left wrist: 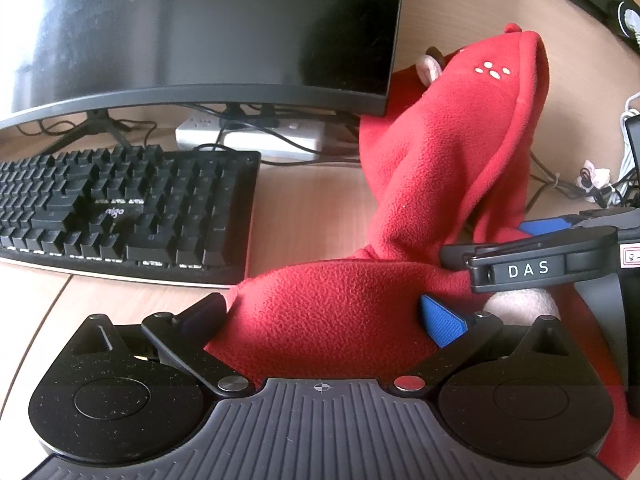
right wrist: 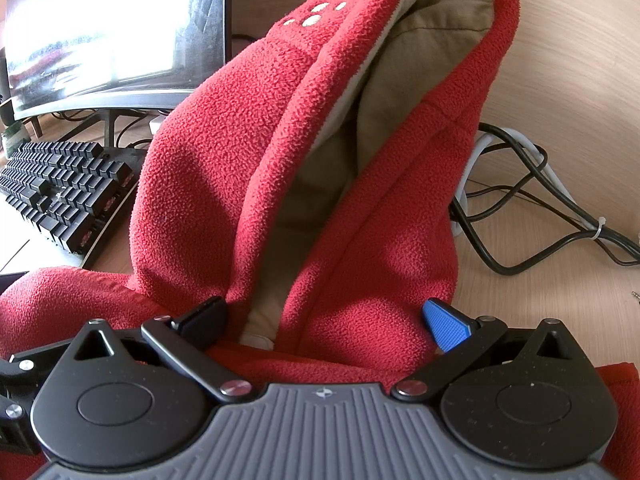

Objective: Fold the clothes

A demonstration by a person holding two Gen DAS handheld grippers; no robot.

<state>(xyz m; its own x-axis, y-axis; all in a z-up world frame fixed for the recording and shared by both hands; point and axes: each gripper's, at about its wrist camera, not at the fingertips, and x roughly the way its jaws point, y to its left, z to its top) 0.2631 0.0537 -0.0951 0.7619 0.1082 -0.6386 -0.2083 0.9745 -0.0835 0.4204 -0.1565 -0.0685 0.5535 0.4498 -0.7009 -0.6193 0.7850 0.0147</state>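
A red fleece hooded garment (left wrist: 452,168) with a beige lining and small white dots stands up in a peak on the wooden desk. My left gripper (left wrist: 324,312) is open, its fingers spread wide around a fold of the red fleece. My right gripper (right wrist: 324,316) is open too, its jaws on either side of the base of the hood (right wrist: 320,160). The right gripper also shows in the left wrist view (left wrist: 520,248), at the right against the garment. A pale round part of the garment (left wrist: 520,306) shows below it.
A black keyboard (left wrist: 120,208) lies left of the garment. A dark monitor (left wrist: 192,32) stands behind it, with a white power strip (left wrist: 248,136) under it. Black and white cables (right wrist: 540,208) lie on the desk (right wrist: 560,60) to the right.
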